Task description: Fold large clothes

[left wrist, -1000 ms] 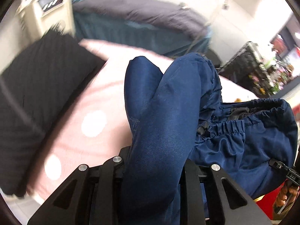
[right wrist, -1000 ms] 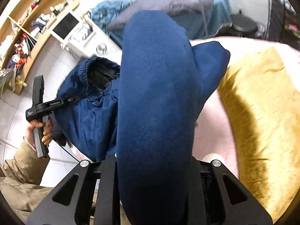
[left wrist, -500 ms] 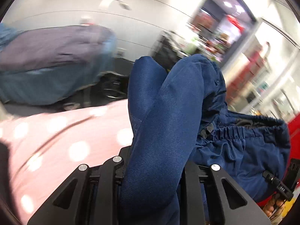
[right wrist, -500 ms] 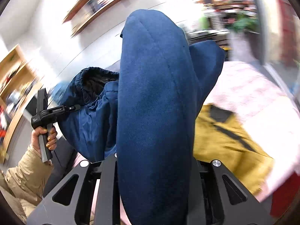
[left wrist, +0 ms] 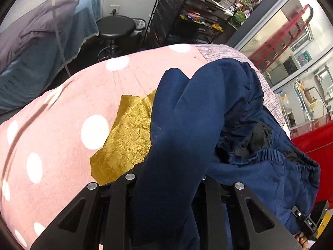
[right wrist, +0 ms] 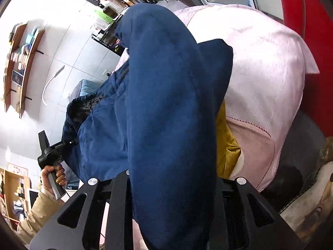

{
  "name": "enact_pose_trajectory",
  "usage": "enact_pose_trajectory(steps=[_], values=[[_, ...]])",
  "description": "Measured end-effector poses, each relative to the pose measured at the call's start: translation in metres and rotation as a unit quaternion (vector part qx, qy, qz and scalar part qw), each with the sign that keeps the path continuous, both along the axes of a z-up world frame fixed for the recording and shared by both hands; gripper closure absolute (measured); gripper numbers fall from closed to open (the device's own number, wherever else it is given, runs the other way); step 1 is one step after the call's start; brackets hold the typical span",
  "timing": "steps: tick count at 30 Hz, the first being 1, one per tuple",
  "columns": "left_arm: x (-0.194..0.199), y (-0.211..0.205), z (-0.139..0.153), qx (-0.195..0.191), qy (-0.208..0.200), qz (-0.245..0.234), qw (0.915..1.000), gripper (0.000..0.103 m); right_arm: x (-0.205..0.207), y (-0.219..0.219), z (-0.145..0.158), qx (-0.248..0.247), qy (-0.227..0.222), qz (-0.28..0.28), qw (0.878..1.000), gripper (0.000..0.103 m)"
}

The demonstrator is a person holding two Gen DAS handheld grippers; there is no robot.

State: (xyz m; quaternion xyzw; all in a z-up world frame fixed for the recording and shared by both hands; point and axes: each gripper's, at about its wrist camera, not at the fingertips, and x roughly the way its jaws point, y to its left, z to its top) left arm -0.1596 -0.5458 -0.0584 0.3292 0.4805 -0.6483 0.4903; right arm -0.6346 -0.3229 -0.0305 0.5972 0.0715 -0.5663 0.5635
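A large navy blue garment [left wrist: 187,129] with an elastic waistband hangs between both grippers, held up above a pink polka-dot bed [left wrist: 62,125]. My left gripper [left wrist: 168,189] is shut on one bunch of its fabric, which bulges up between the jaws. My right gripper [right wrist: 170,187] is shut on another bunch of the same garment [right wrist: 166,104]. The left gripper also shows in the right wrist view [right wrist: 52,148], held in a hand. The fingertips are hidden by cloth.
A golden-yellow cloth [left wrist: 124,133] lies on the bed under the garment, also in the right wrist view [right wrist: 226,143]. A pale lilac cover [right wrist: 260,83] lies on the bed. A black stool [left wrist: 115,26], black shelving rack [left wrist: 183,14] and blue-covered bed [left wrist: 41,41] stand beyond.
Both grippers have swung round with the garment; the views turned from the black cushion and white shelves to the golden cloth, lilac cover and rack. Both grips stay shut.
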Motion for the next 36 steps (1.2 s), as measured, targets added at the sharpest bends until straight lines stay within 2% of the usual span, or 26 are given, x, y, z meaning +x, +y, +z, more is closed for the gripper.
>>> enact_pose_trajectory(steps=[2,5,7,9,10,11,13,15,18,20,22,23,24,25,27,28,30,33,36], values=[[0.000,0.000,-0.001,0.003,-0.009,-0.008,0.9999,0.081,0.002,-0.004,0.003,0.003,0.003,0.006,1.000,0.078],[0.004,-0.011,-0.017,0.017,-0.015,0.000,0.9997,0.068,0.030,0.002,0.006,0.012,-0.003,0.005,1.000,0.075],[0.004,-0.015,-0.026,0.027,-0.026,0.005,0.9993,0.051,0.034,0.009,0.004,0.025,-0.012,-0.003,1.000,0.071],[0.007,-0.017,-0.033,0.034,-0.061,0.022,0.9973,0.014,0.032,0.012,-0.006,0.043,-0.018,-0.014,0.999,0.062],[0.009,-0.017,-0.033,0.033,-0.065,0.026,0.9970,0.011,0.033,0.016,-0.008,0.050,-0.021,-0.017,0.998,0.054],[0.012,-0.016,-0.031,0.031,-0.055,0.031,0.9975,0.011,0.031,0.017,-0.008,0.054,-0.024,-0.022,0.998,0.046],[0.026,-0.017,-0.021,0.026,-0.032,0.056,0.9976,0.011,0.026,0.022,-0.004,0.057,-0.035,-0.033,0.997,0.044],[0.043,-0.010,0.000,0.003,-0.002,0.090,0.9959,0.011,0.024,0.028,0.015,0.056,-0.010,-0.030,0.998,0.042],[0.058,-0.002,0.018,-0.003,0.036,0.115,0.9927,0.012,0.026,0.031,0.048,0.045,0.079,-0.007,0.996,0.042],[0.048,0.005,0.030,-0.021,0.022,0.104,0.9942,0.014,0.034,0.029,0.077,0.035,0.171,0.011,0.985,0.042],[0.037,0.013,0.042,-0.052,0.010,0.091,0.9944,0.014,0.043,0.027,0.106,0.019,0.262,0.022,0.965,0.041],[0.033,0.018,0.052,-0.074,-0.002,0.099,0.9923,0.013,0.043,0.028,0.120,0.008,0.295,0.013,0.955,0.041],[0.033,0.020,0.059,-0.085,-0.012,0.117,0.9894,0.013,0.036,0.034,0.127,-0.006,0.302,0.006,0.953,0.041],[0.034,0.025,0.067,-0.101,-0.014,0.142,0.9846,0.013,0.034,0.035,0.141,-0.034,0.296,0.003,0.955,0.041],[0.033,0.033,0.077,-0.125,0.020,0.153,0.9801,0.013,0.041,0.021,0.156,-0.071,0.269,0.027,0.960,0.041],[0.025,0.033,0.080,-0.121,0.035,0.138,0.9823,0.013,0.046,0.012,0.156,-0.074,0.258,0.050,0.962,0.041],[0.008,0.035,0.079,-0.103,0.028,0.109,0.9882,0.013,0.075,-0.019,0.150,-0.086,0.218,0.130,0.963,0.041],[-0.001,0.052,0.078,-0.103,-0.024,0.115,0.9877,0.013,0.128,-0.060,0.140,-0.109,0.179,0.221,0.953,0.041],[-0.006,0.078,0.072,-0.100,-0.047,0.126,0.9858,0.013,0.197,-0.111,0.124,-0.124,0.158,0.310,0.929,0.042]])
